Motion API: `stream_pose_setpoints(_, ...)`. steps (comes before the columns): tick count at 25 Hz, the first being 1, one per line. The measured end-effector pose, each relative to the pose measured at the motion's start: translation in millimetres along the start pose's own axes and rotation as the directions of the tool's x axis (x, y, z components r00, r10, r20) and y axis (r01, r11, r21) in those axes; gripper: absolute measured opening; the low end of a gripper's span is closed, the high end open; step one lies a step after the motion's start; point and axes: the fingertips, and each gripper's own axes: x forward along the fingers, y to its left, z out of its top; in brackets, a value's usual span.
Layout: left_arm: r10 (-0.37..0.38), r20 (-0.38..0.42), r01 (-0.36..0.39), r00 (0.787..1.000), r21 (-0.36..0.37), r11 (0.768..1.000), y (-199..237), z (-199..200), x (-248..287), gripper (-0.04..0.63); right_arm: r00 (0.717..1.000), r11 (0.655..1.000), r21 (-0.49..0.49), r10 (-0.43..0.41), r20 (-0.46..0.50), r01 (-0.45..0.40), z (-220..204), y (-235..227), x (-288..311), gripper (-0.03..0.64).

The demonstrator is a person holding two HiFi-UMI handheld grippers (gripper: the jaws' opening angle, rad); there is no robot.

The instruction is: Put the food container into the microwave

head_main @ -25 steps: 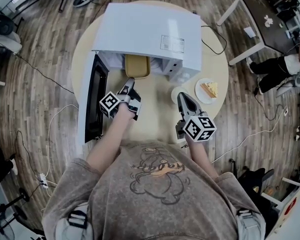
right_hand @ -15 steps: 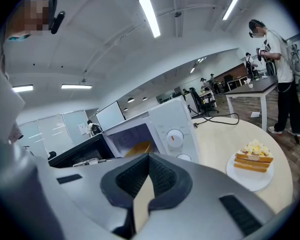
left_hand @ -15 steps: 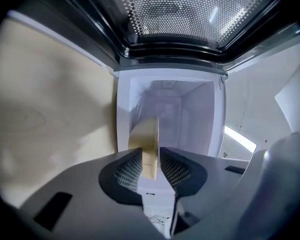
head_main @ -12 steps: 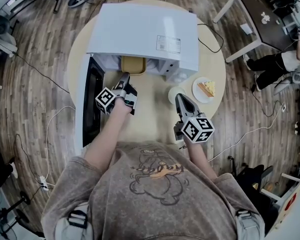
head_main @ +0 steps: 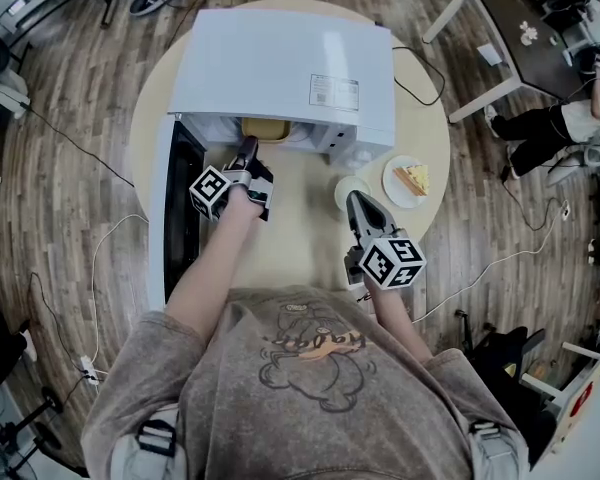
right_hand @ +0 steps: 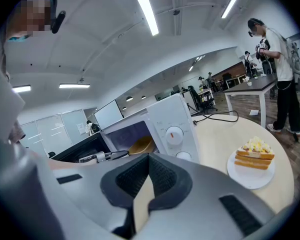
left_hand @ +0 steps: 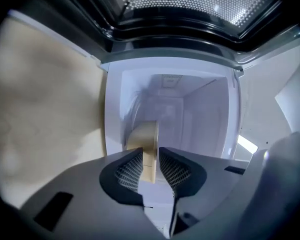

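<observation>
Inserting: pushing the container (head_main: 265, 129), now mostly inside the microwave (head_main: 280, 63), with the left claw (head_main: 248, 150), just closed further onto its rim. Holding the right claw (head_main: 353, 201) shut, empty, over the surface (head_main: 300, 223). Next, likely: nudge fully in, release, back out straight, close the door (head_main: 178, 213).

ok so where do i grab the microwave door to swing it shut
Grip the door by its free end, the edge nearest you, farthest from the hinge at the front left corner of the microwave. Come at it from your left, the outer side, jaws straddling the edge. It stands upright and swung open, and no handle shows, so that edge probably gives the best hold.
</observation>
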Motion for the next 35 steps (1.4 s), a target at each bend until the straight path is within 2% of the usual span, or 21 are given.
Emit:
stream_pose_setpoints(16, -0.002, 0.003, 0.002, 1.000, -0.006, 1.000, -3.6, 8.3, 20.5, 0.106, 1.000, 1.000, 0.017, -0.010, -0.013, 0.010, -4.8, -5.3, 5.7, 0.000)
stream_pose_setpoints(21, 0.021, 0.005, -0.021, 1.000, -0.001, 1.000, 2.6, 9.0, 21.2, 0.106, 1.000, 1.000, 0.021, -0.011, -0.010, 0.011, -4.8, -5.5, 4.3, 0.000)
stream_pose_setpoints(28, 0.010, -0.008, -0.010, 1.000, 0.001, 1.000, -6.1, -2.6, 10.4, 0.106, 1.000, 1.000, 0.018, 0.006, 0.009, -0.006, -1.4, -0.4, 1.5, 0.000)
stream_pose_setpoints(35, -0.005, -0.002, 0.005, 1.000, -0.042, 0.999, -22.8, -27.1, -21.0, 0.106, 0.999, 0.999, 0.011, 0.029, 0.018, -0.030, -2.9, 5.3, -13.7, 0.000)
